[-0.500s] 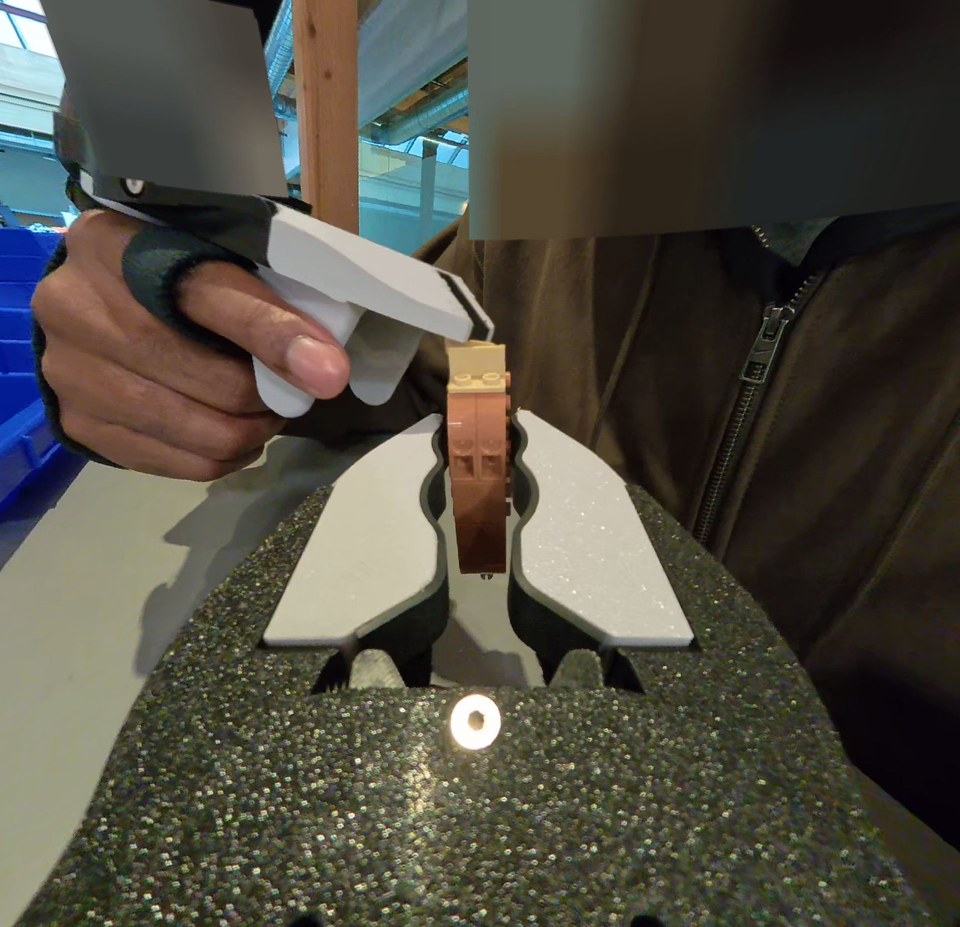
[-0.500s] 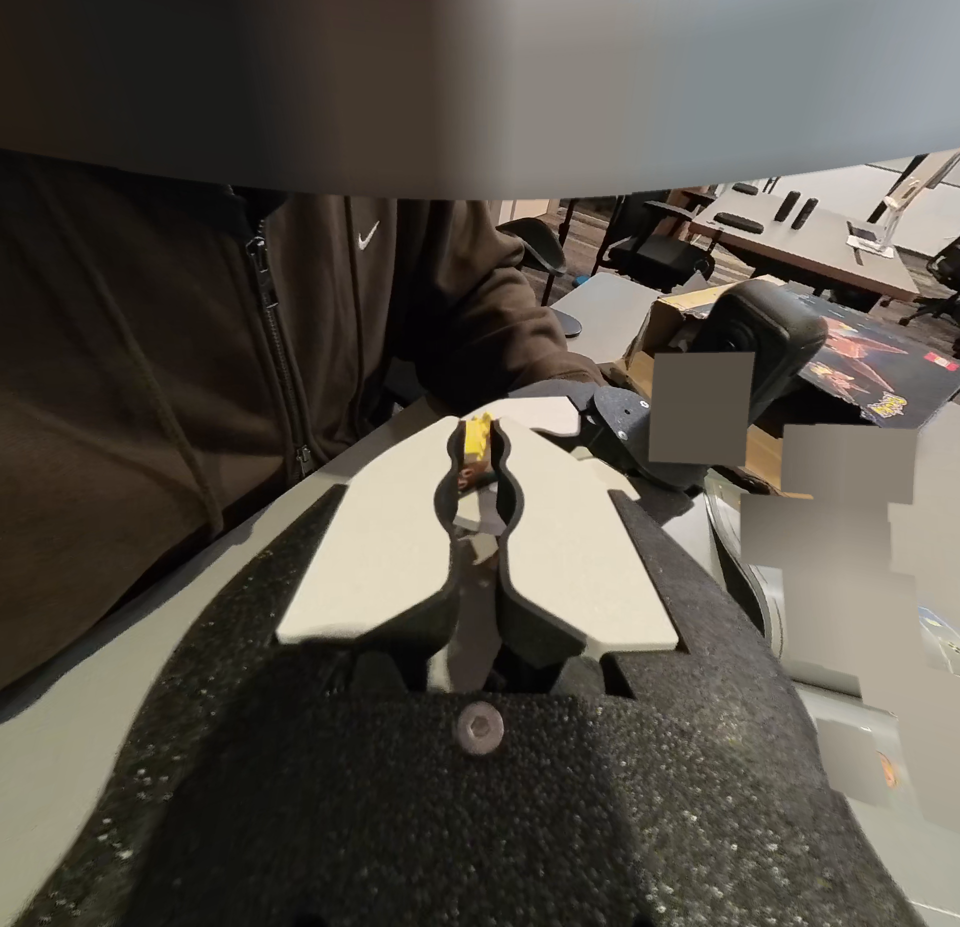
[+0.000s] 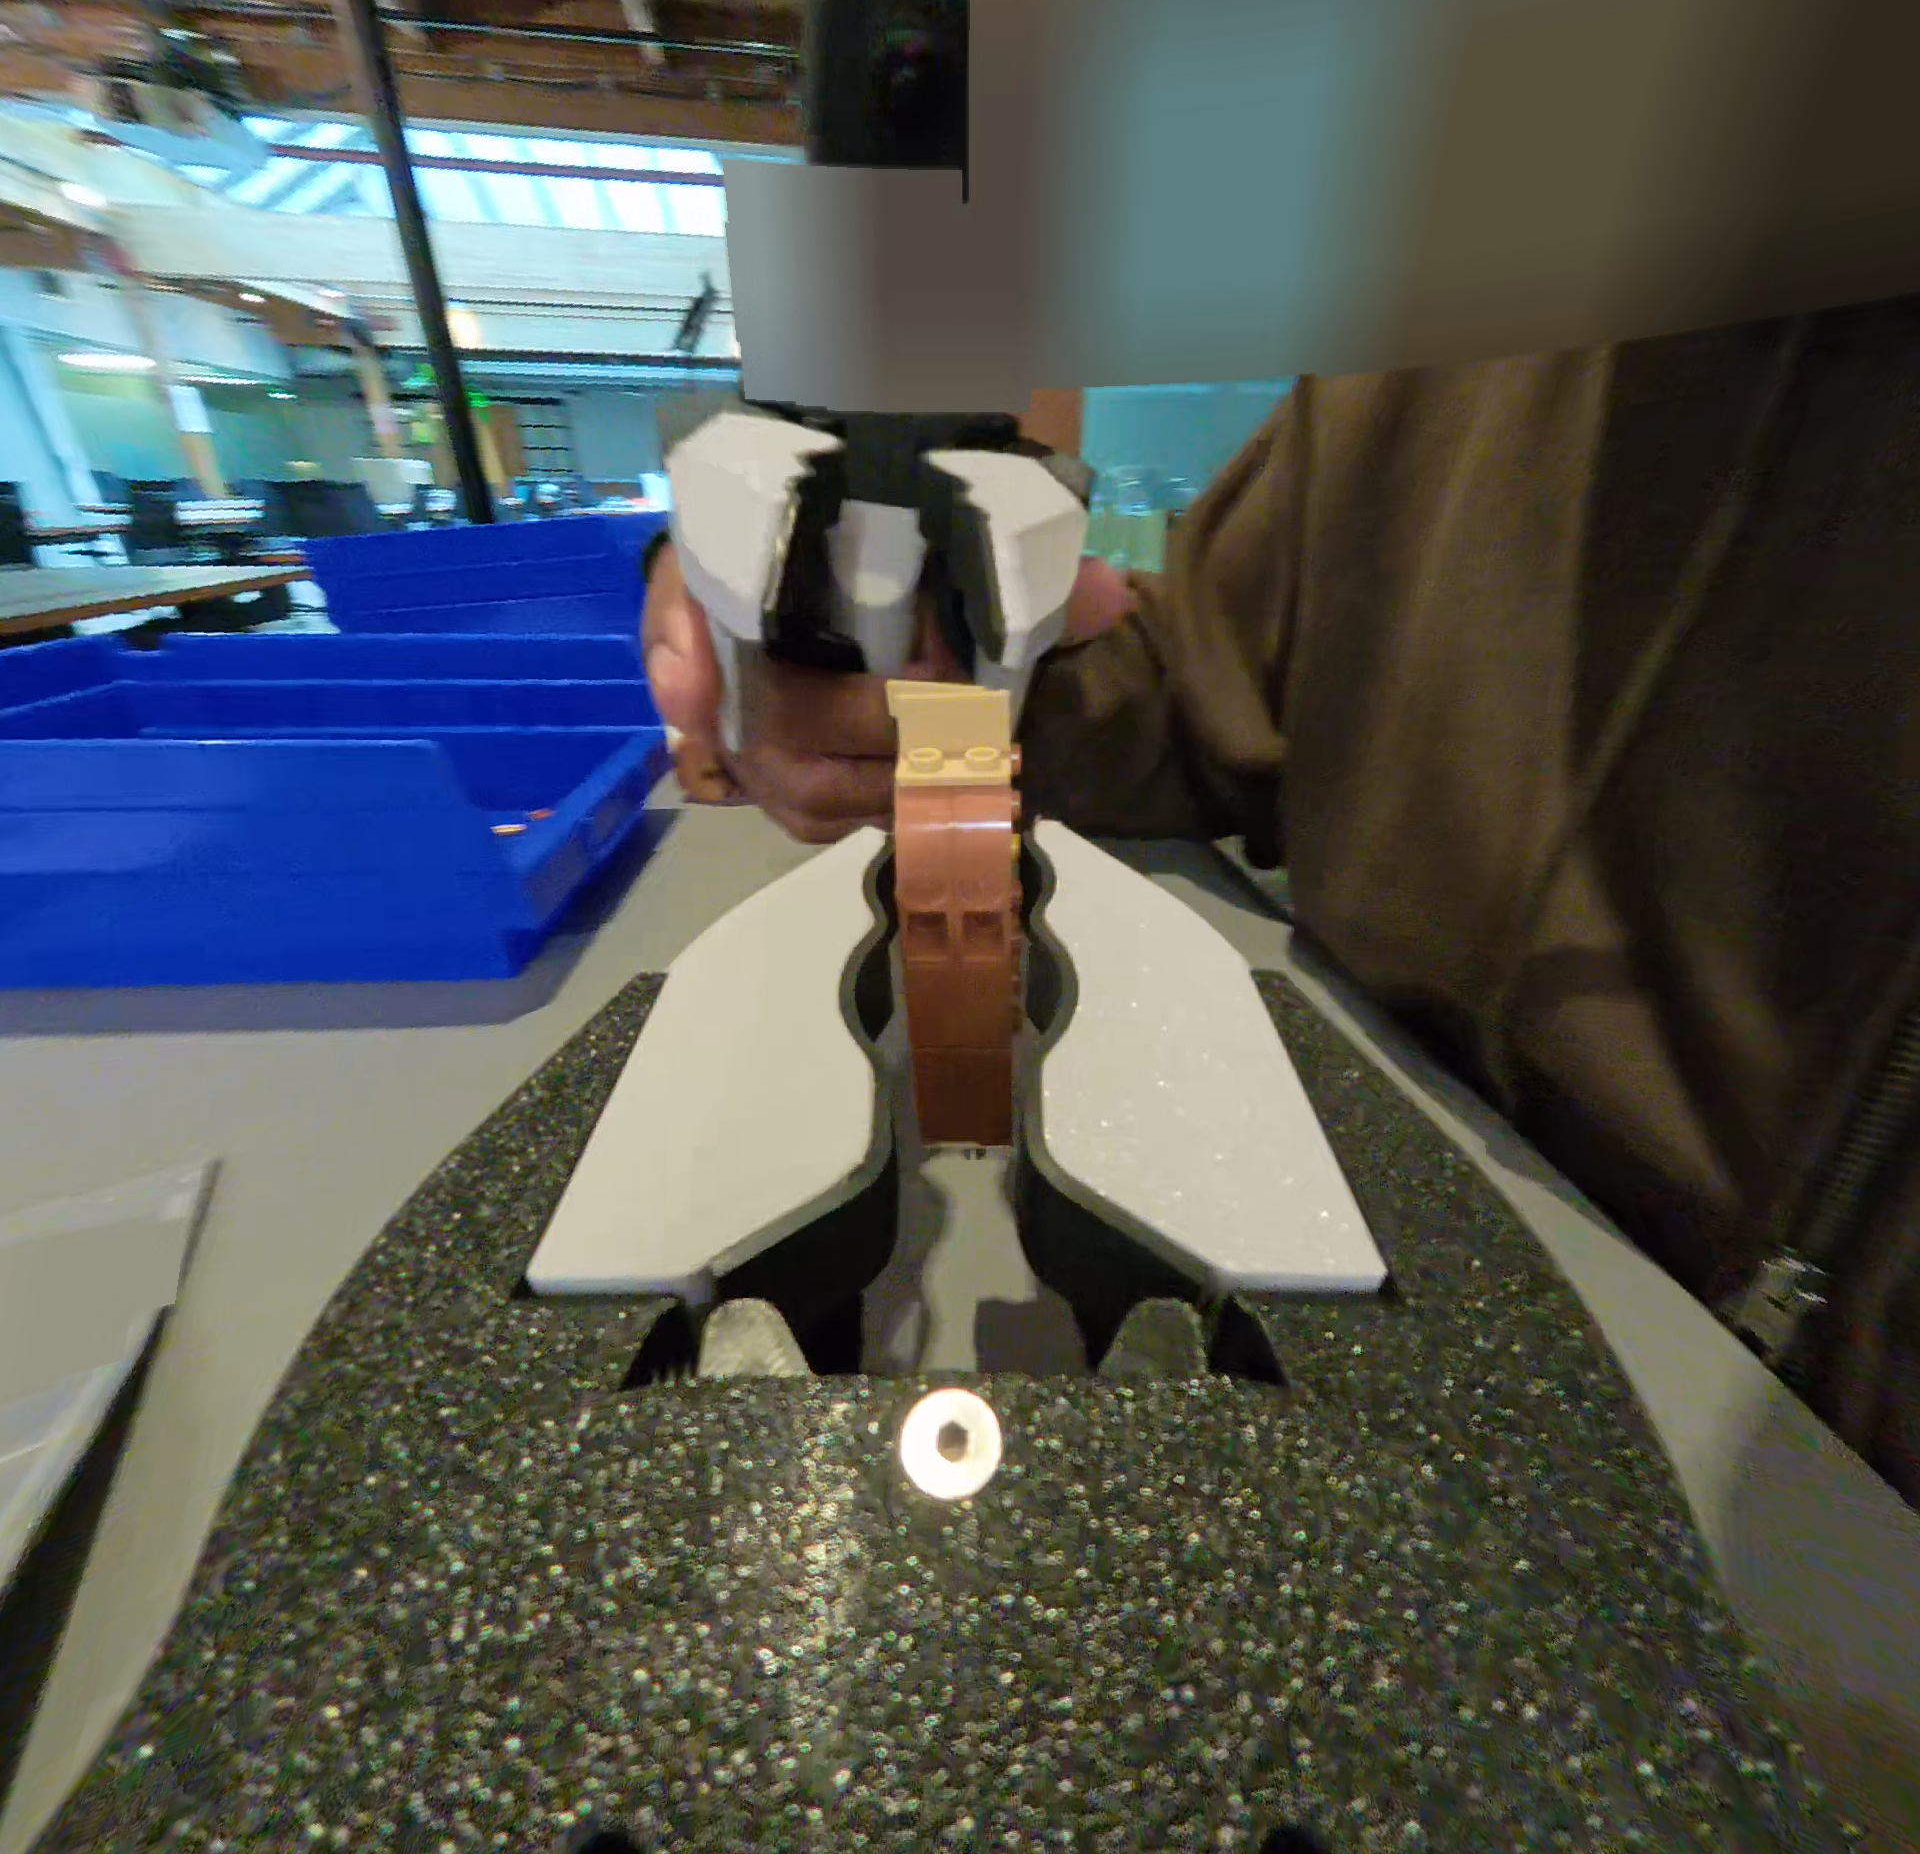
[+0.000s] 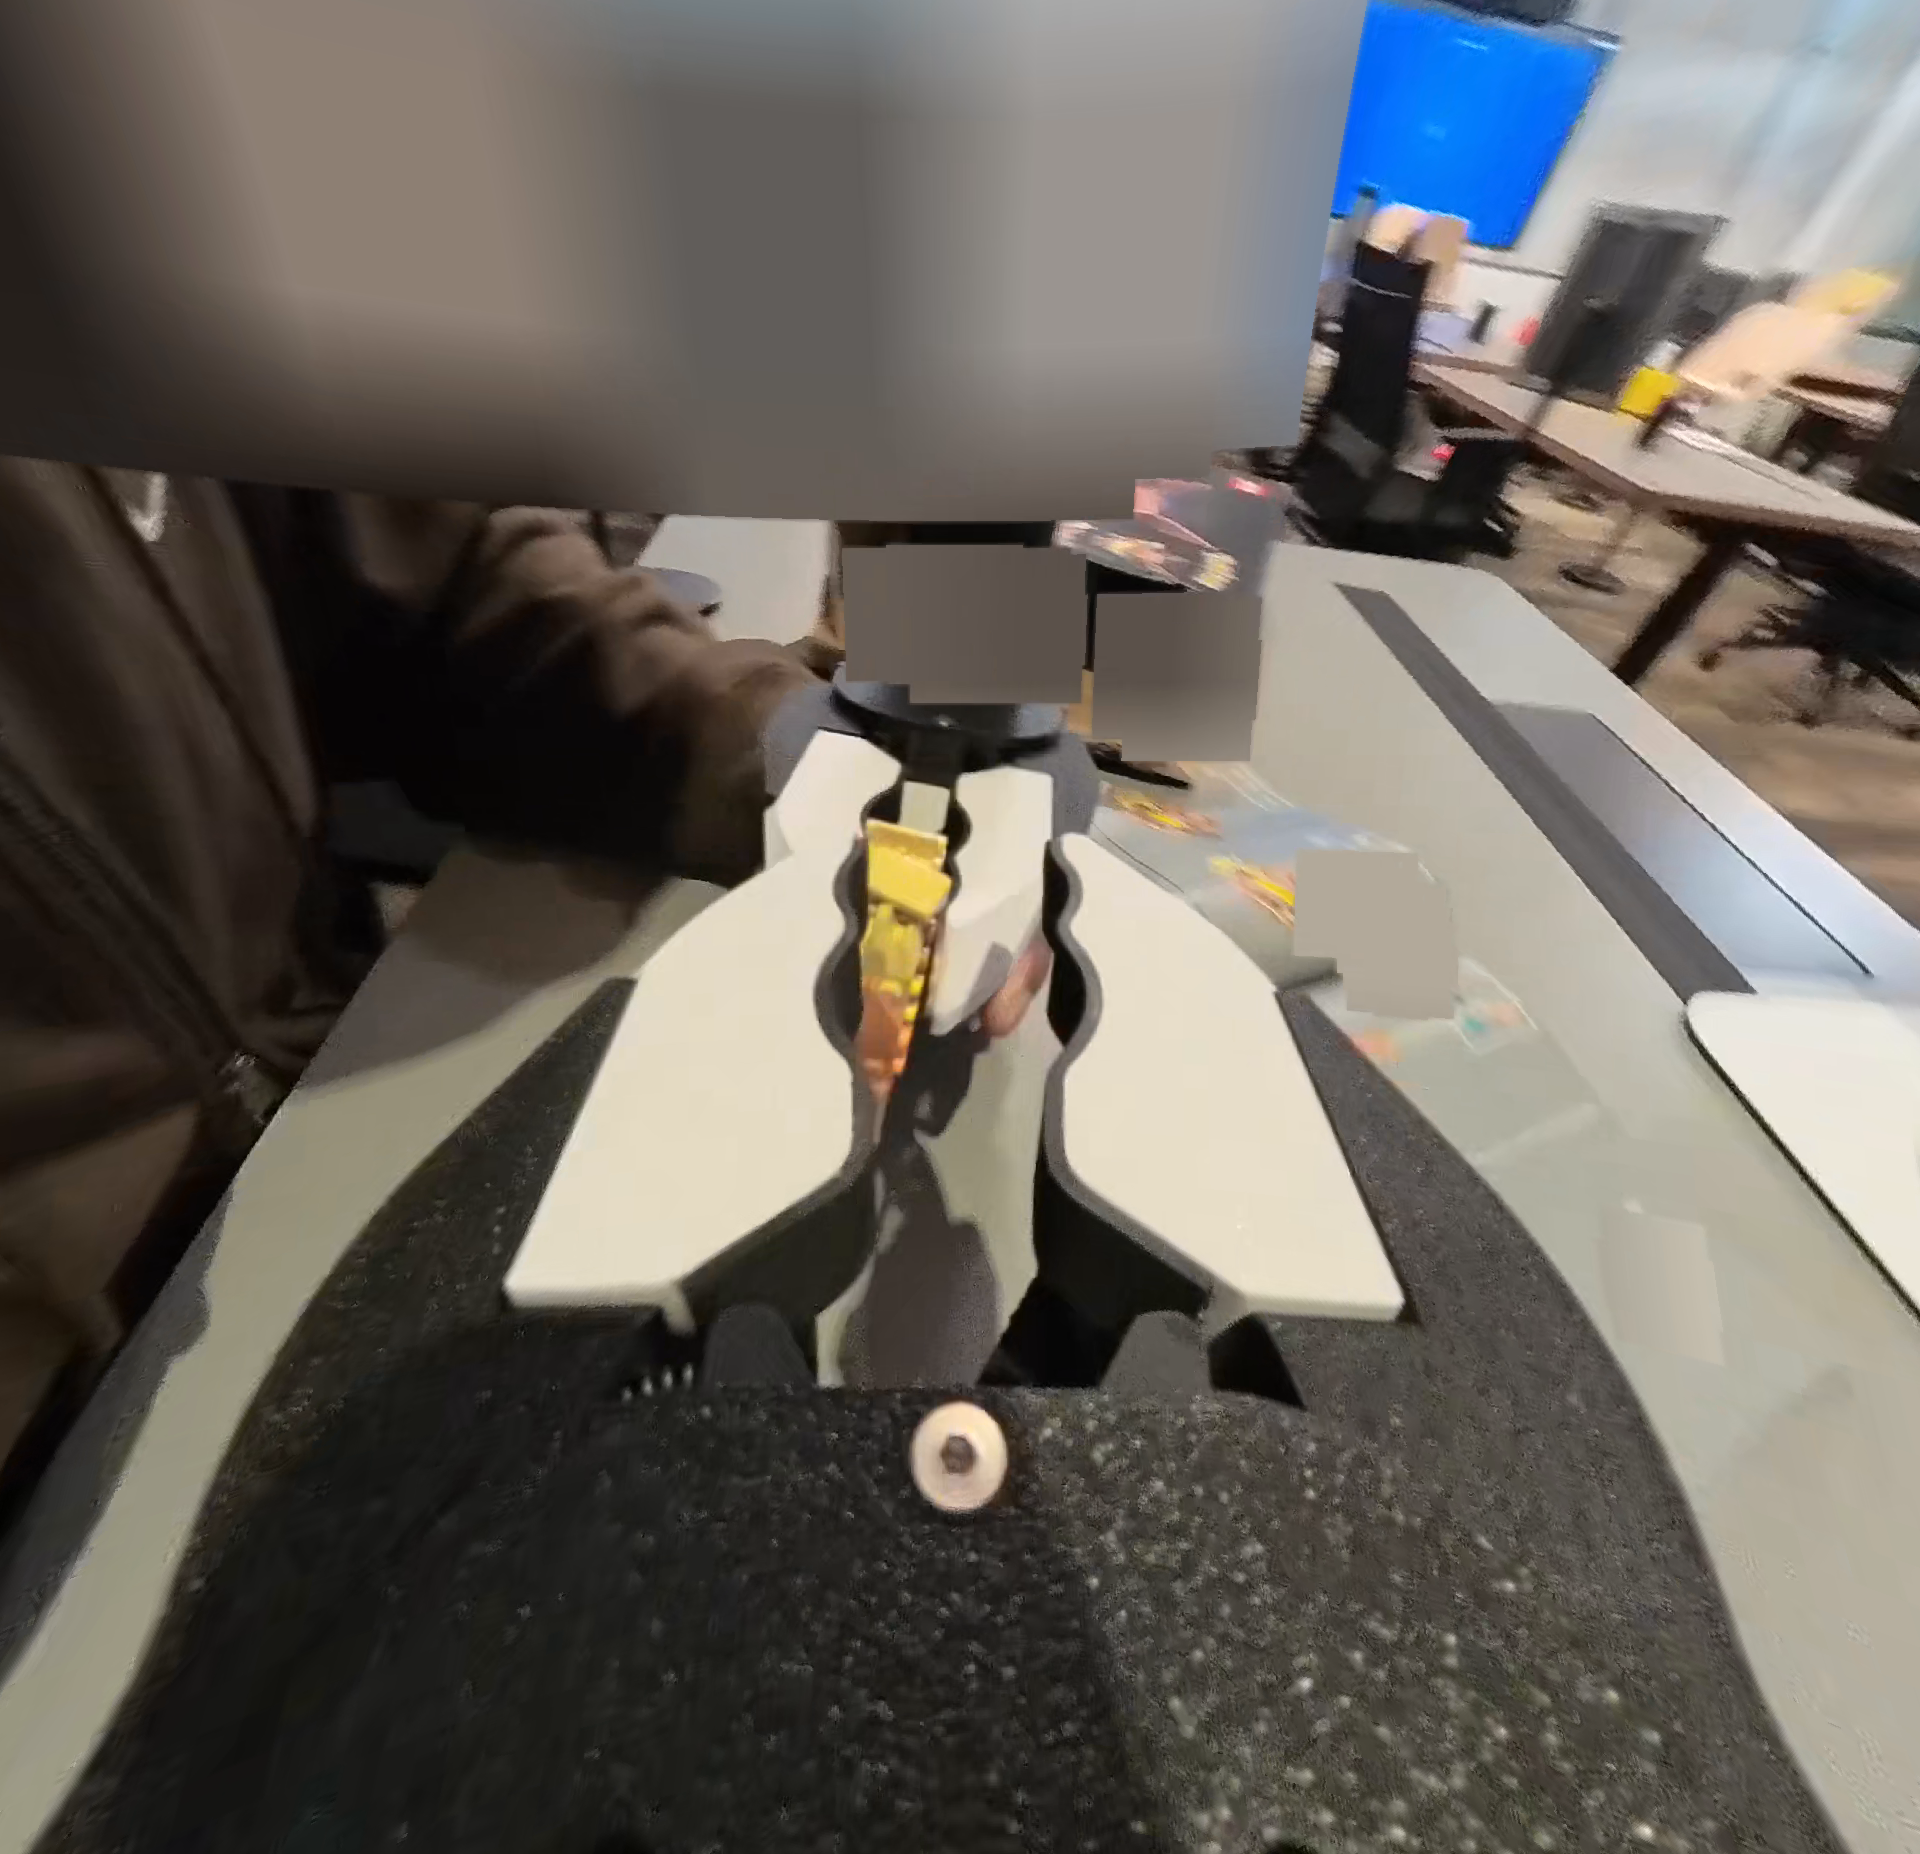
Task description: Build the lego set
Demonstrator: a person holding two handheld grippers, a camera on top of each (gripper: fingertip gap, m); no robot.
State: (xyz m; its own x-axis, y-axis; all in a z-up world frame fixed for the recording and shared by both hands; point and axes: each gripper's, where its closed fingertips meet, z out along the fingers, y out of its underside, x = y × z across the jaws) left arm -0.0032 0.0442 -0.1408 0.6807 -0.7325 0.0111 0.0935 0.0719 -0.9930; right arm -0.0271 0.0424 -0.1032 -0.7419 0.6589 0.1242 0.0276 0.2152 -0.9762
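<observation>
My left gripper (image 3: pixel 956 848) is shut on a brown lego assembly (image 3: pixel 958 983) with a tan piece (image 3: pixel 951 734) on top, held upright above the grey table (image 3: pixel 260 1108). My right gripper (image 4: pixel 951 854) is open and faces the left one head-on. In the right wrist view the same assembly shows its yellow side (image 4: pixel 902 931), close to my right gripper's left finger. The left gripper's white fingers (image 4: pixel 992 900) reach into the gap there. The right gripper (image 3: pixel 873 599) also shows in the left wrist view, just behind the tan piece.
Blue bins (image 3: pixel 312 765) stand at the left of the table. A printed booklet (image 4: pixel 1236 869) lies at the right, with a white tray edge (image 4: pixel 1818 1098) beyond it. A person in a brown jacket (image 3: pixel 1558 765) sits close behind both grippers. The grippers' ends are close to 4 cm from one another.
My right gripper has opened and swung round from the side to face the left gripper. The assembly stays in the left gripper.
</observation>
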